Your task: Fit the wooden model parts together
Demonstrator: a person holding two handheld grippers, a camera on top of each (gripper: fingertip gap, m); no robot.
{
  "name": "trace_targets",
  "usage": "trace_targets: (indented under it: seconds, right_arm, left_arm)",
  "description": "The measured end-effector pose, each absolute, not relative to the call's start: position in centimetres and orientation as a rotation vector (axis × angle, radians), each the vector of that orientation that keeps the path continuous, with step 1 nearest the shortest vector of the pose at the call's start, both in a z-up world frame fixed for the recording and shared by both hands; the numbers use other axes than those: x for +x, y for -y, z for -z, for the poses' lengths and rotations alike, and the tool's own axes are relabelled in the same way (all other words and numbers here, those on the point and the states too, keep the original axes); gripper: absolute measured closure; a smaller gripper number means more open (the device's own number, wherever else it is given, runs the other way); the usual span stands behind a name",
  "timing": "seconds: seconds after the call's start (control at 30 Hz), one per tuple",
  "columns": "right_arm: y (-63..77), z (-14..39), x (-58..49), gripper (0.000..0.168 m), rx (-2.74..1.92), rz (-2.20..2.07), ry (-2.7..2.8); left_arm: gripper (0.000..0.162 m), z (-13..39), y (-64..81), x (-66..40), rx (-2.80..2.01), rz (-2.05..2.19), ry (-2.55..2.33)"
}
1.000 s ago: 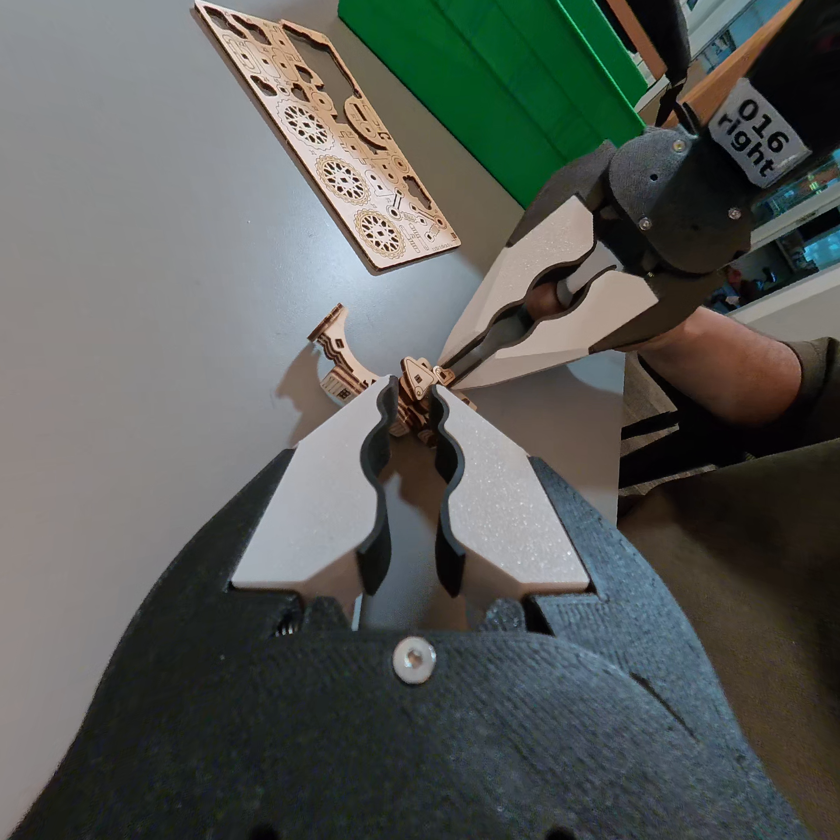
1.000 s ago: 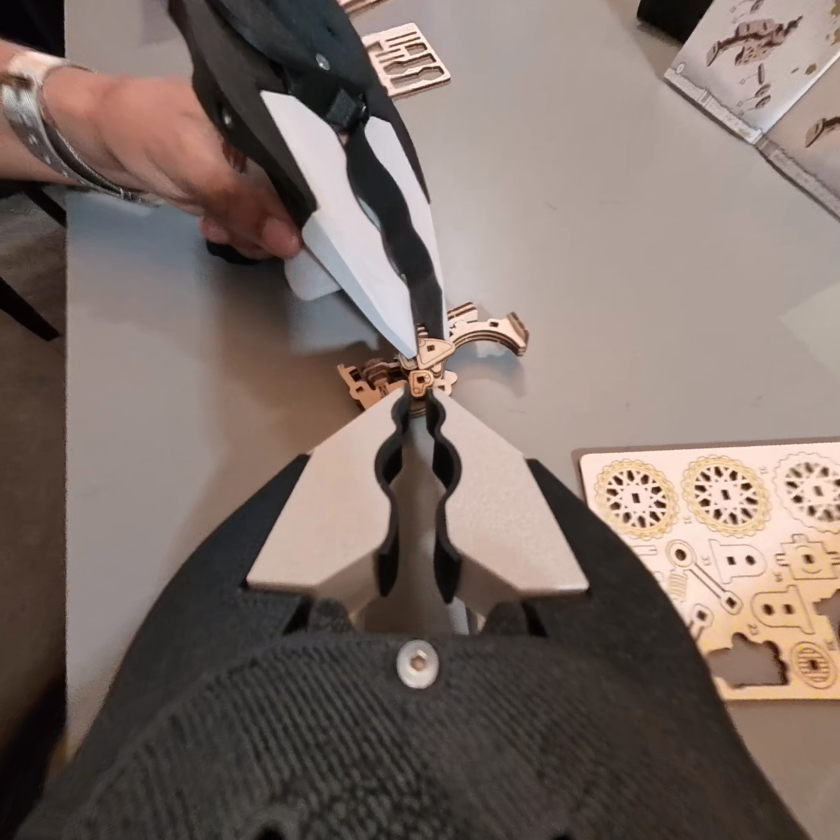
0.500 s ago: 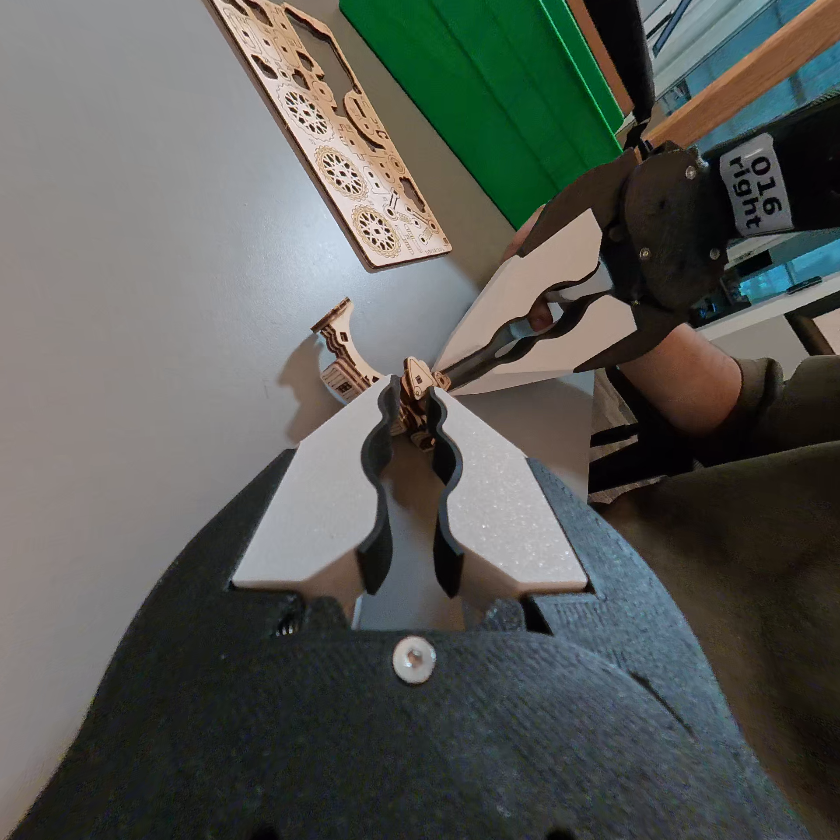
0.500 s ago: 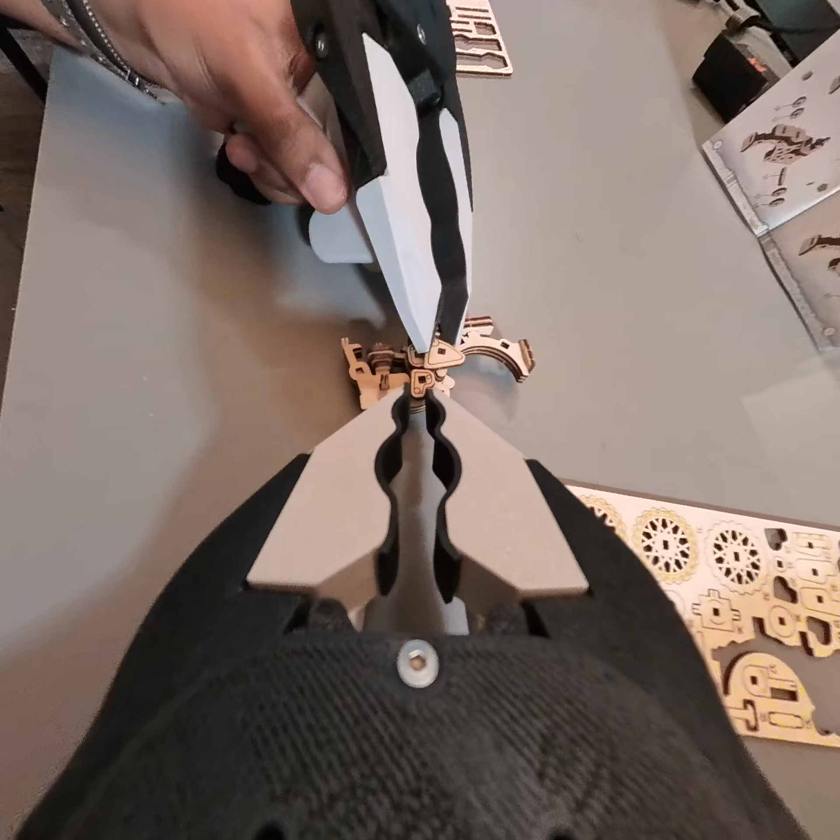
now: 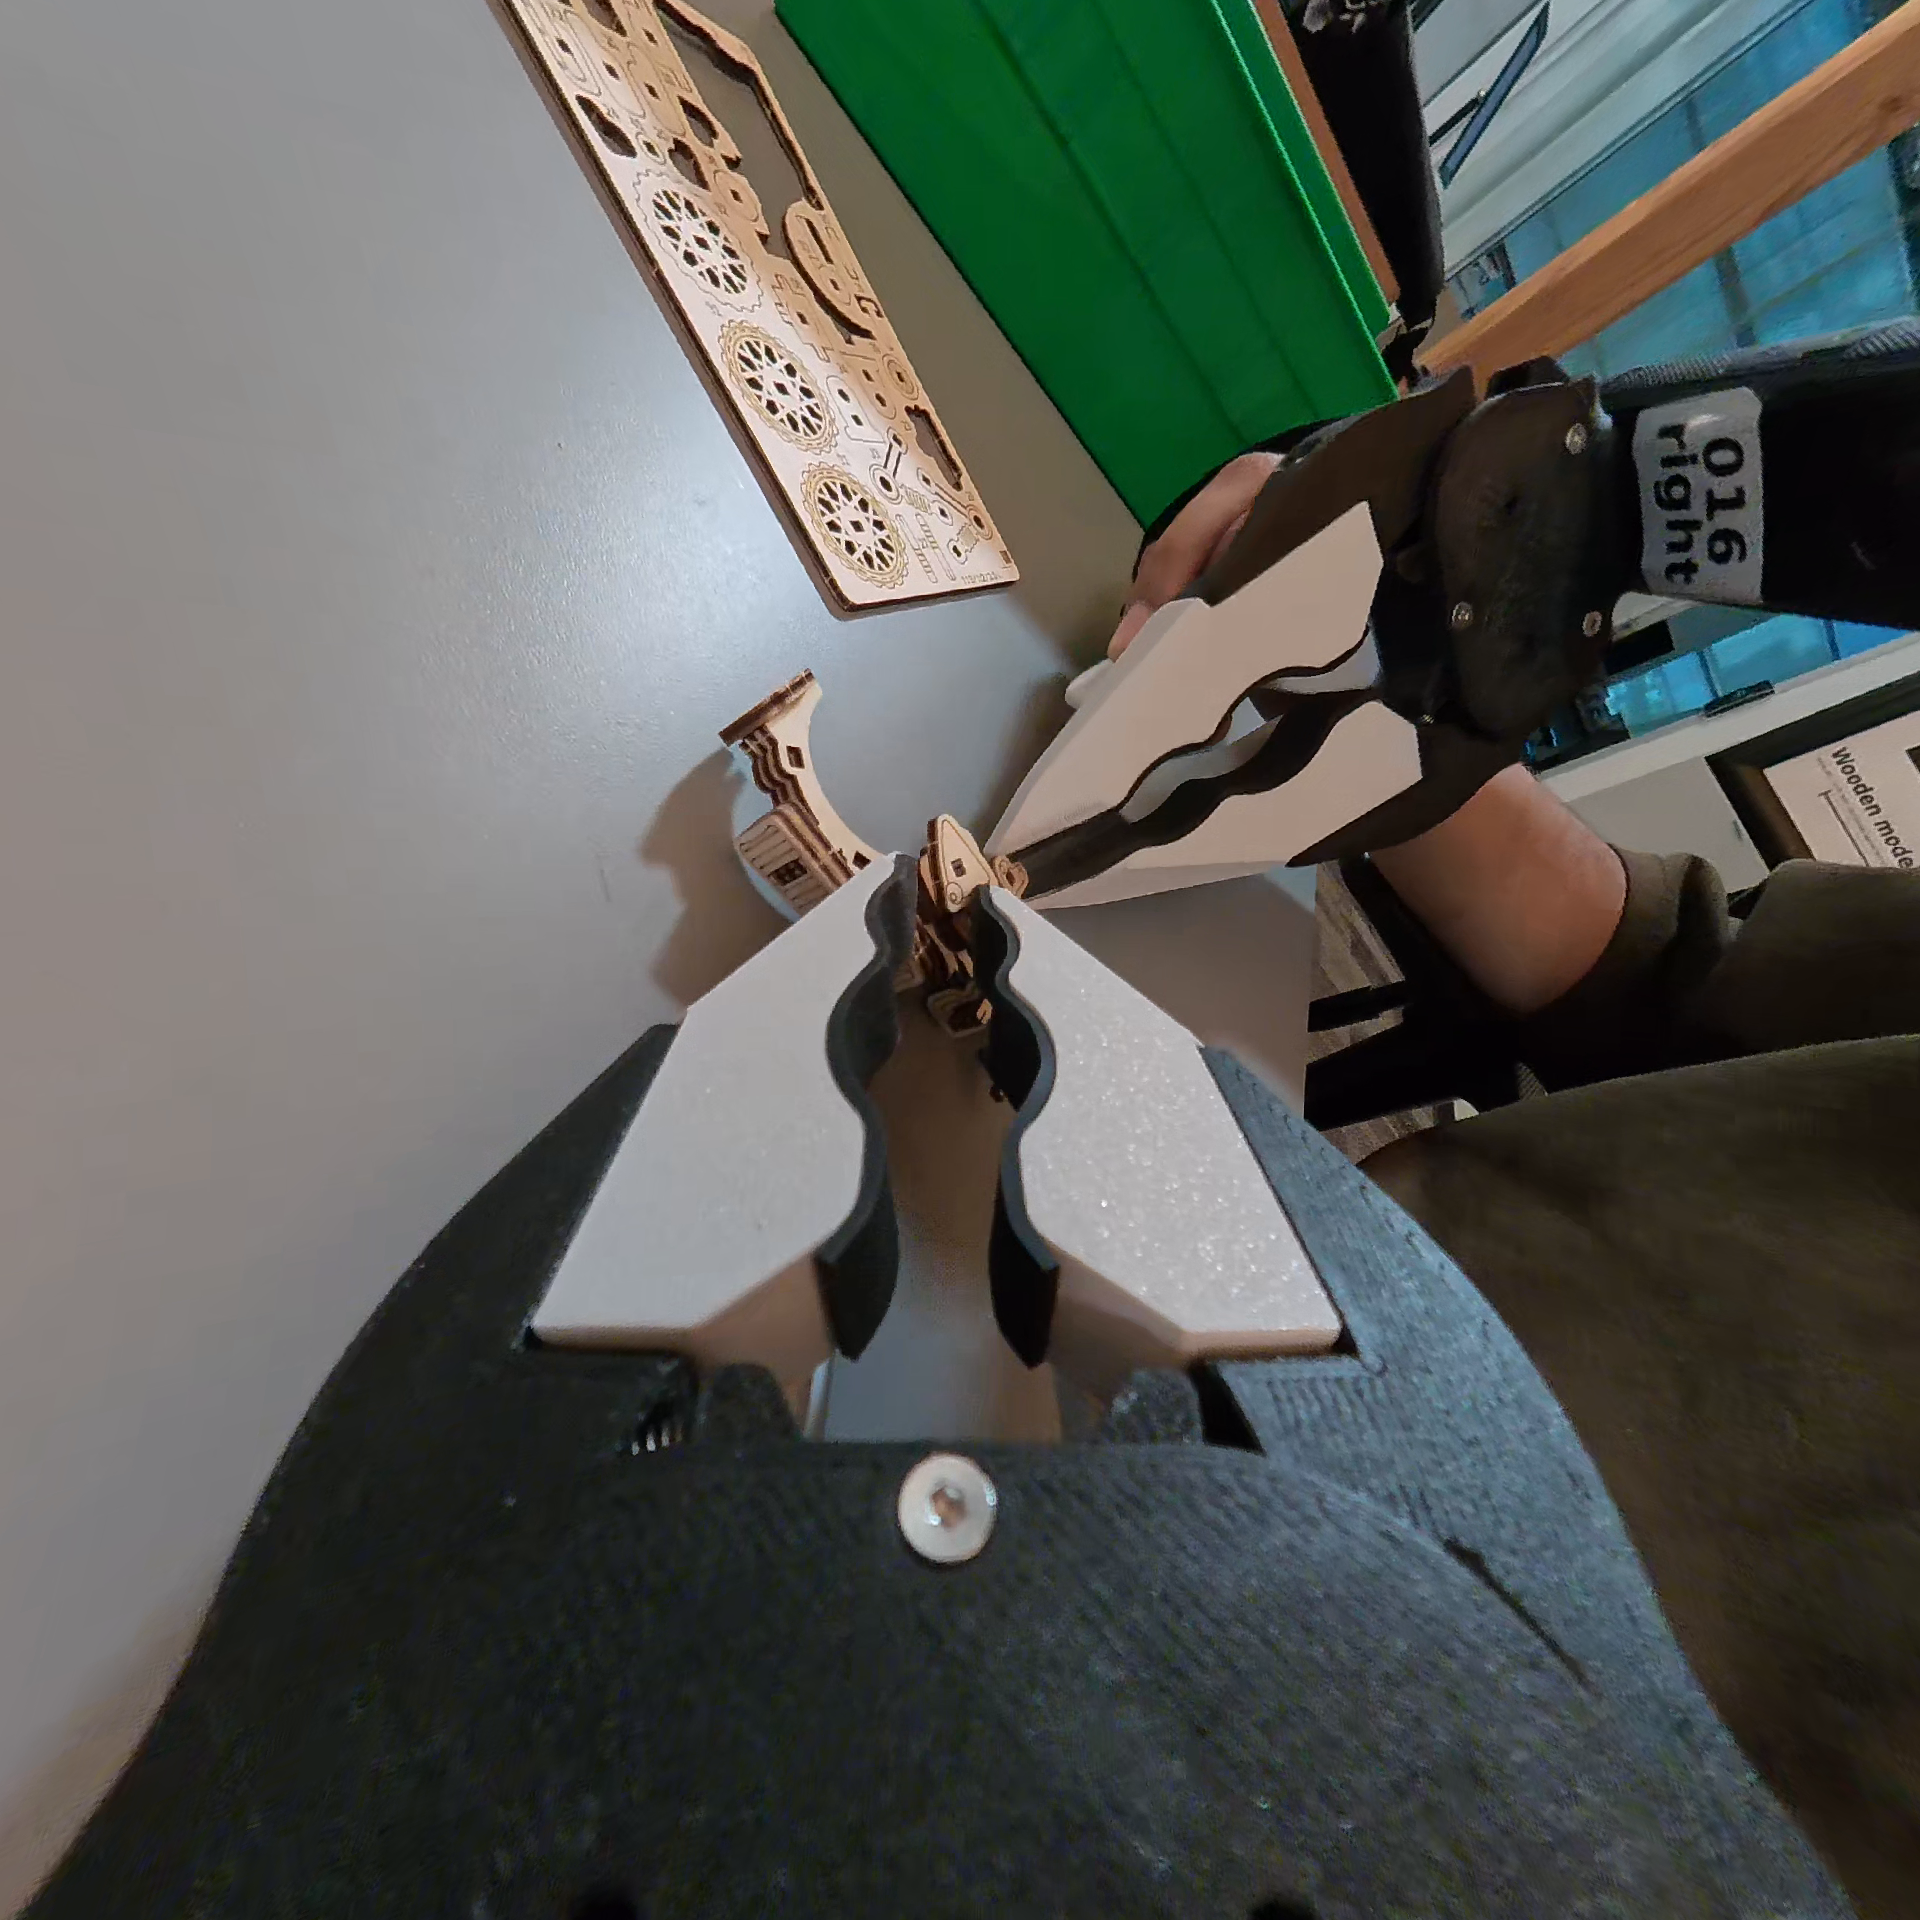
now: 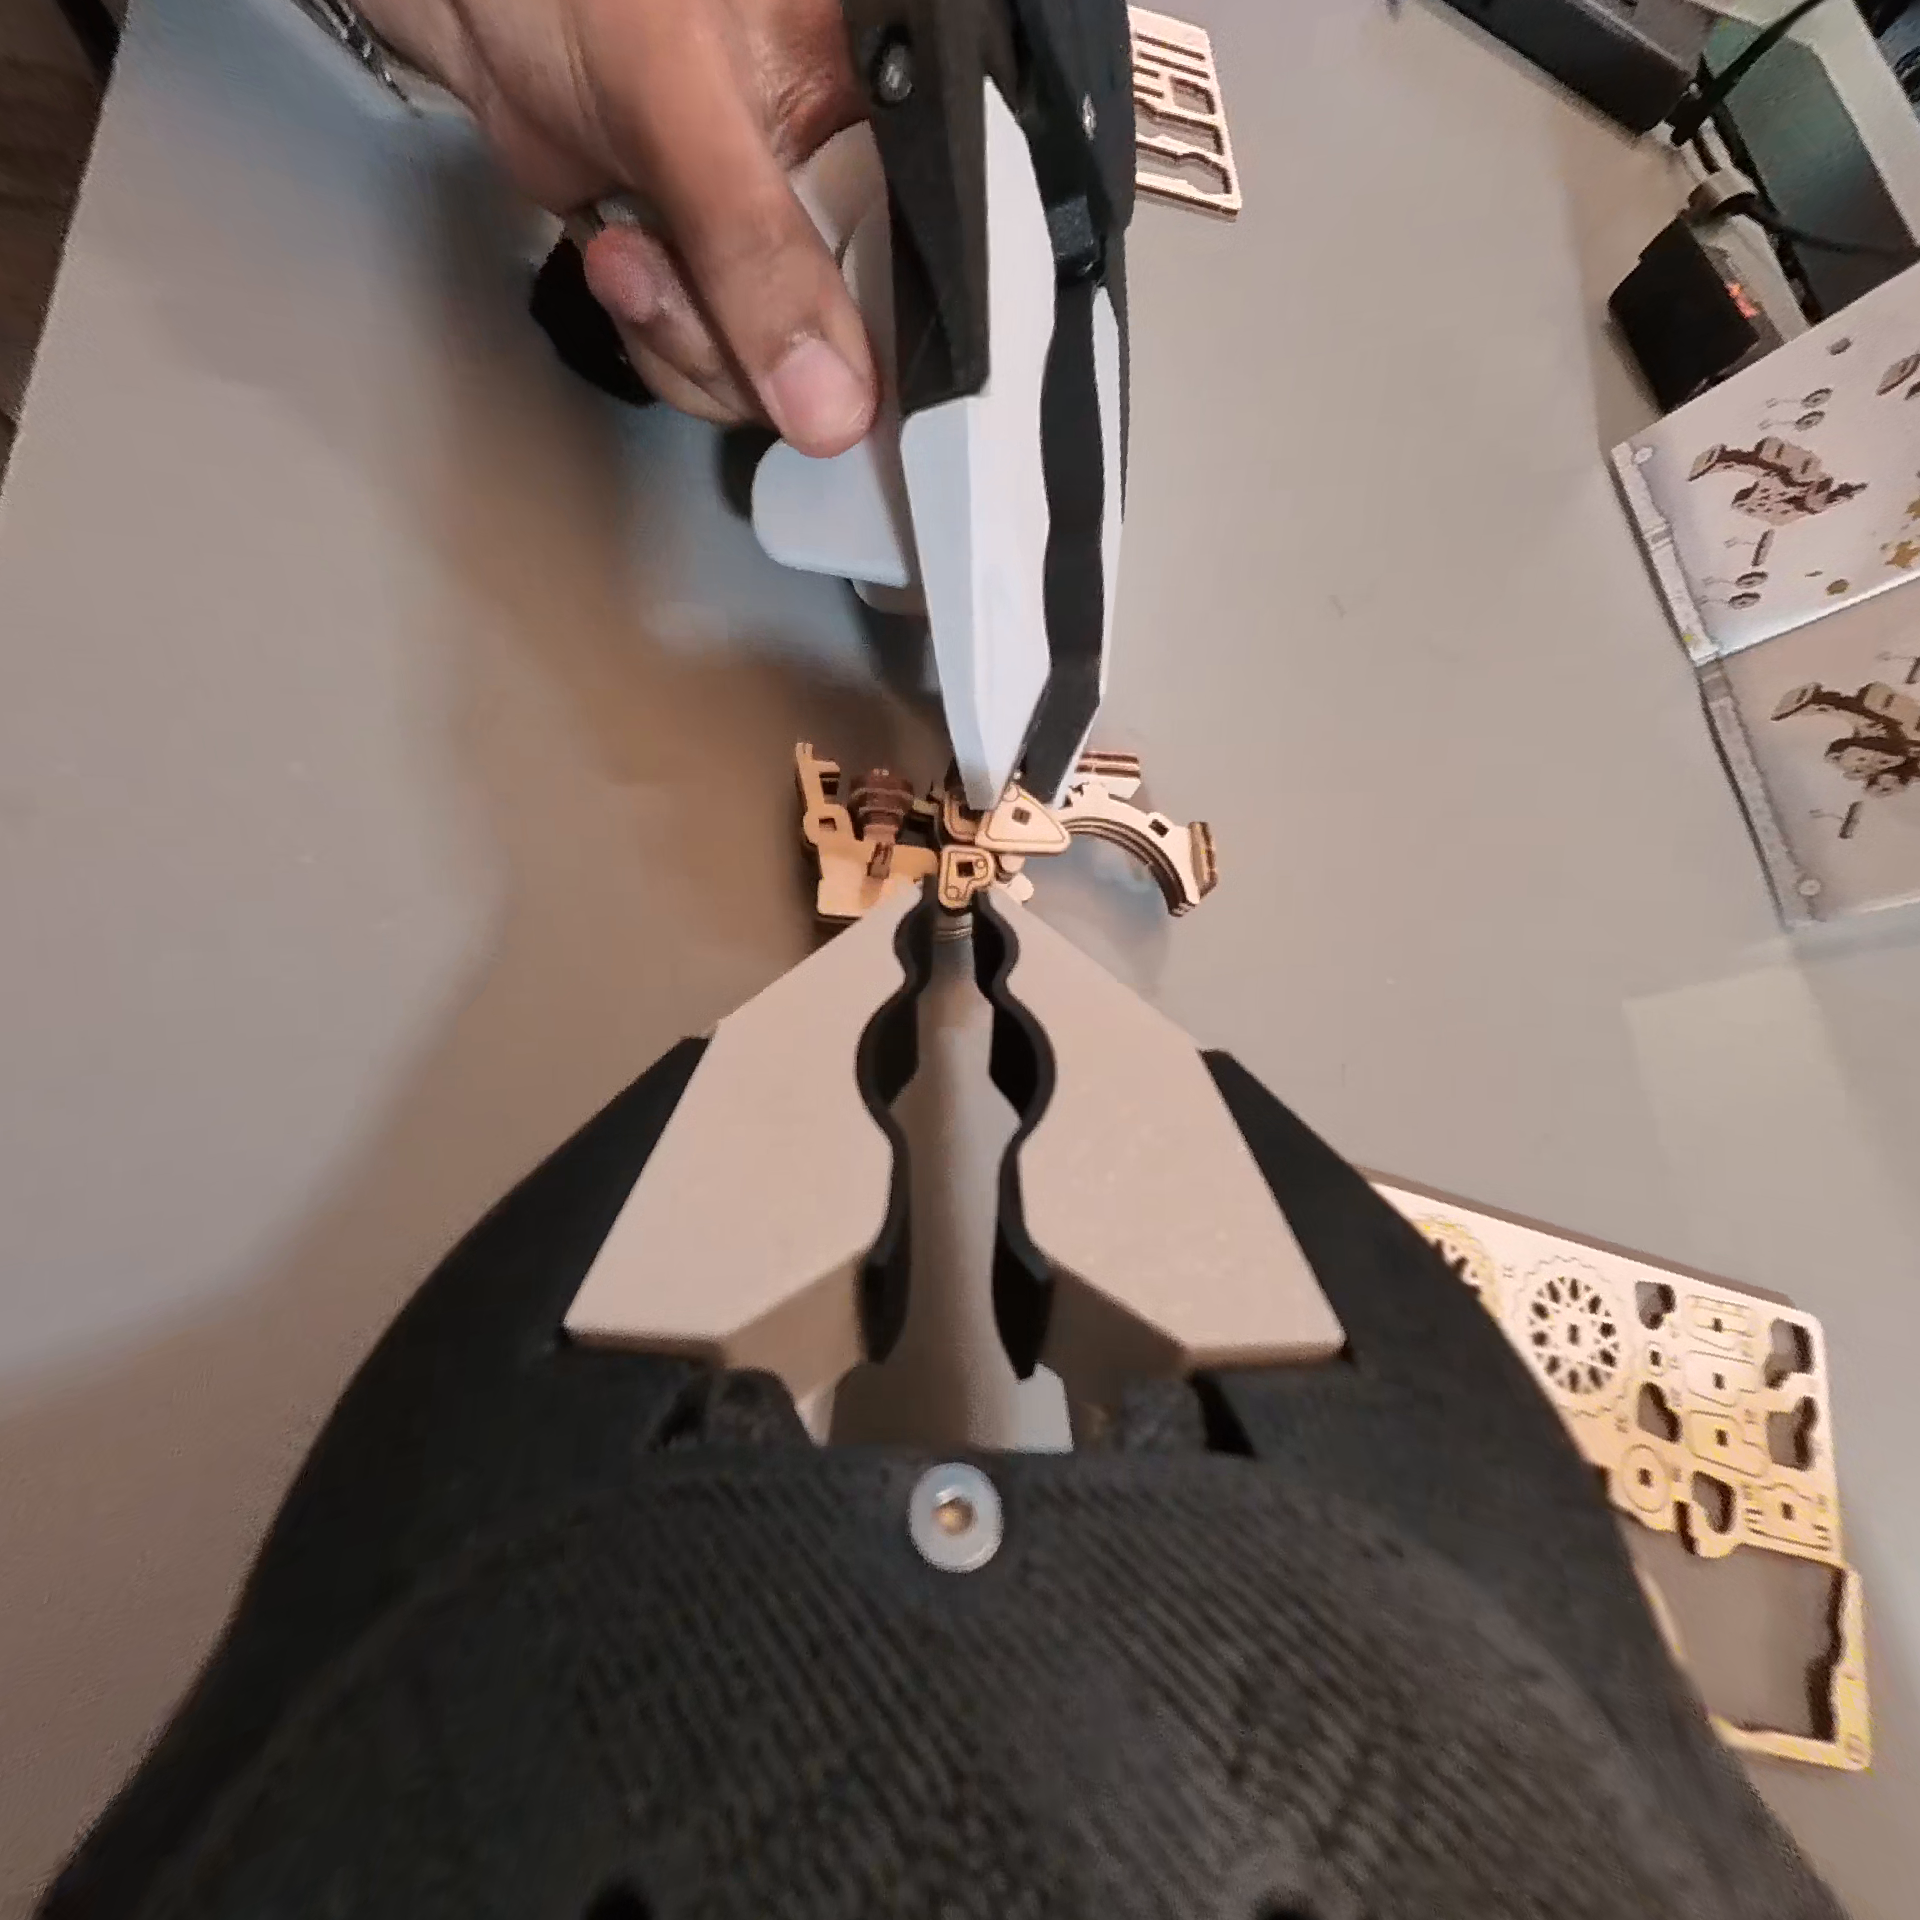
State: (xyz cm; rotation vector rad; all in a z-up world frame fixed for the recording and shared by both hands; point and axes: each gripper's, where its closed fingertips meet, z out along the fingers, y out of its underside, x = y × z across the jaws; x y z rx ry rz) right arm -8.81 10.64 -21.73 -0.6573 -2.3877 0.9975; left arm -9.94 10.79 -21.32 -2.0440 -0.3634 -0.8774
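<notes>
Grey tabletop (image 6: 1455, 520) carries everything, and near its middle sits the wooden model (image 6: 997, 842), a small half-built cluster of pale laser-cut pieces with a curved arm reaching to one side. Both tools meet on it: the left tool (image 5: 940, 904) has its fingers drawn together on the model's body, while the right tool (image 6: 954, 914) is pinched shut on a small flat part (image 6: 964, 871) at the model's near edge, pressed against the rest. From the left wrist view the model is mostly hidden between that tool's own fingers, with only the curved arm and a teardrop-shaped piece showing; the right wrist view looks down on it and shows the whole spread, including a toothed end on the far side. One parts sheet (image 5: 769, 301) lies beyond the model in the left wrist view, beside a green box (image 5: 1091, 229) that only this view shows. The right wrist view shows that sheet (image 6: 1662, 1455) at its lower right, plus a second, smaller sheet (image 6: 1184, 135) at the top and an open instruction booklet (image 6: 1787, 582) at the right edge, neither seen from the other side. A bare hand (image 6: 686, 177) grips the left tool there; the left wrist view shows a sleeved forearm (image 5: 1558, 914) behind the right one.
</notes>
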Motion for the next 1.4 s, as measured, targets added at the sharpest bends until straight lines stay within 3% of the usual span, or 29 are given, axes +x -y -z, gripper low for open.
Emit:
trace_targets:
  seconds: [0.5, 0.6, 0.63, 0.93, 1.4]
  right_arm:
    - [-10.67, 21.97, -8.77, 0.164, -0.889, -0.901, 2.526]
    - [-10.66, 21.98, -8.76, 0.164, -0.897, -0.945, 2.529]
    - [-10.66, 21.98, -8.77, 0.163, -0.897, -0.976, 2.517]
    - [-10.64, 21.90, -8.76, 0.163, -0.935, -1.101, 2.459]
    - [-11.41, 22.11, -8.59, 0.154, -0.963, -1.123, 2.391]
  left_arm:
    - [0.153, 21.30, -10.72, -9.96, -2.025, 0.949, 0.402]
    - [0.155, 21.27, -10.71, -9.97, -2.021, 0.953, 0.404]
    - [0.162, 20.99, -10.73, -10.08, -2.002, 0.954, 0.402]
    - [0.162, 20.96, -10.68, -10.16, -2.000, 0.940, 0.401]
    - [0.162, 20.96, -10.67, -10.15, -2.002, 0.929, 0.391]
